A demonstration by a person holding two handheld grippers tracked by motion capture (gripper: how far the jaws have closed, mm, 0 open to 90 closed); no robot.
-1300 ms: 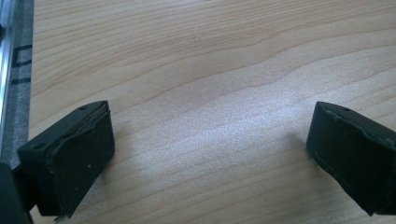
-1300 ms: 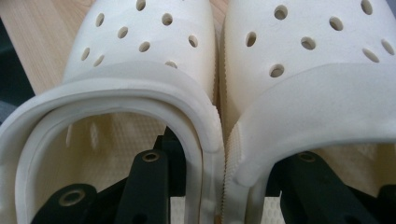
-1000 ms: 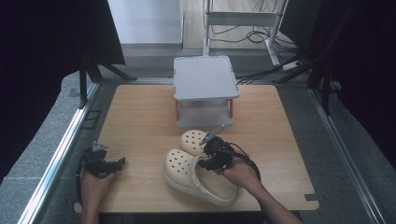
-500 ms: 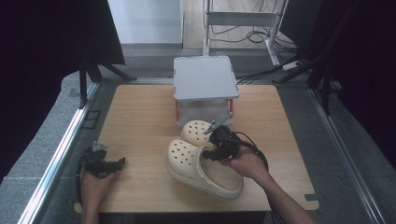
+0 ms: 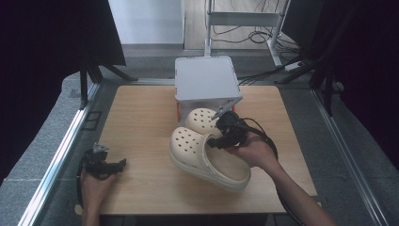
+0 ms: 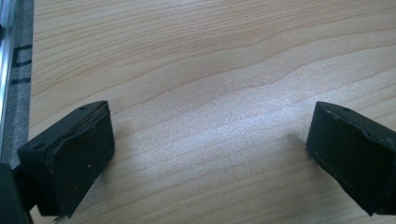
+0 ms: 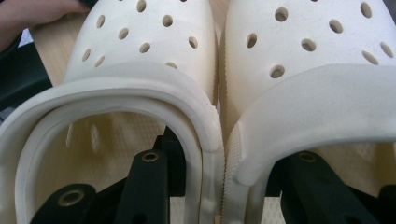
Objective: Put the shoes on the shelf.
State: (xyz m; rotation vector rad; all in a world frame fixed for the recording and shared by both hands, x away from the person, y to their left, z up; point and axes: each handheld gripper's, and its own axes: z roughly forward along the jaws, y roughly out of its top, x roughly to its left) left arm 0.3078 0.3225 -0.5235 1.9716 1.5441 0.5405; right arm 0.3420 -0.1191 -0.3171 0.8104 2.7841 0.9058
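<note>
- The right gripper (image 5: 217,141) sits over the pair of cream clogs near the middle of the wooden table (image 5: 141,122), held by the person's right hand (image 5: 251,151).
- In the right gripper view each black jaw reaches down into a different shoe: one goes inside the left-hand clog (image 7: 135,70), the other inside the right-hand clog (image 7: 317,70).
- The two inner side walls of the clogs are pressed together between the jaws, touching along a seam down the middle of that view, so the gripper is closed on the pair by those adjoining walls.
- From the high view, the nearer clog (image 5: 209,160) lies slantwise, toe towards the back left and heel towards the front right edge of the table; whether it rests on the wood or is lifted off it I cannot tell.
- The farther clog (image 5: 202,120) is just behind it, its toe close to the foot of the grey-lidded box (image 5: 204,77), which stands at the far middle of the table.
- The left gripper (image 5: 106,165) rests at the front left corner of the table in the left hand (image 5: 94,186), well apart from the shoes.
- The left gripper view shows its jaws spread wide with bare wood grain between them, holding nothing.
</note>
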